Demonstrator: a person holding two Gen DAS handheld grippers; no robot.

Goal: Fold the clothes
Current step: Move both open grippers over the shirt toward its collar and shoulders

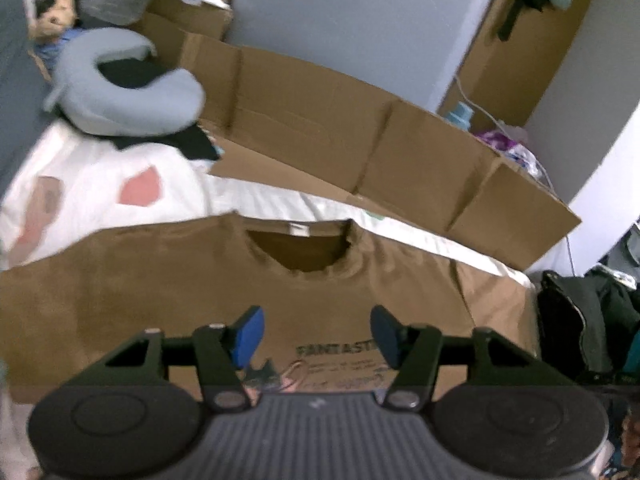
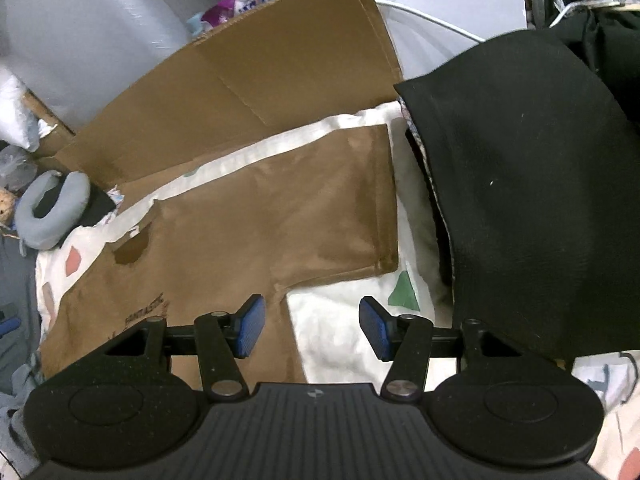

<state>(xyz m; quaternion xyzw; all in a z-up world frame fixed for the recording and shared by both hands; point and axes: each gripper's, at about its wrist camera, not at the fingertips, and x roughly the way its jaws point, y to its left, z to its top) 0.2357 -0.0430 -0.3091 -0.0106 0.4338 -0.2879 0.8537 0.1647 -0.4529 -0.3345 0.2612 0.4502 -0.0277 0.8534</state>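
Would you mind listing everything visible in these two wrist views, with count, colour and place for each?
T-shirt: one, brown with a printed graphic, spread flat on the bed, neck toward the cardboard.
Bed cover: one, white with coloured patches, under the T-shirt.
Neck pillow: one, light blue-grey, at the far left of the bed.
Flattened cardboard: one large brown sheet, along the far edge of the bed.
Black garment: one, at the right of the bed, beside the T-shirt's sleeve.
Plush toy: one, tan, behind the neck pillow; blurred.
Bottle: one, light blue, behind the cardboard.
Left gripper: one, black with blue pads, open above the T-shirt's chest.
Right gripper: one, black with blue pads, open near the sleeve.
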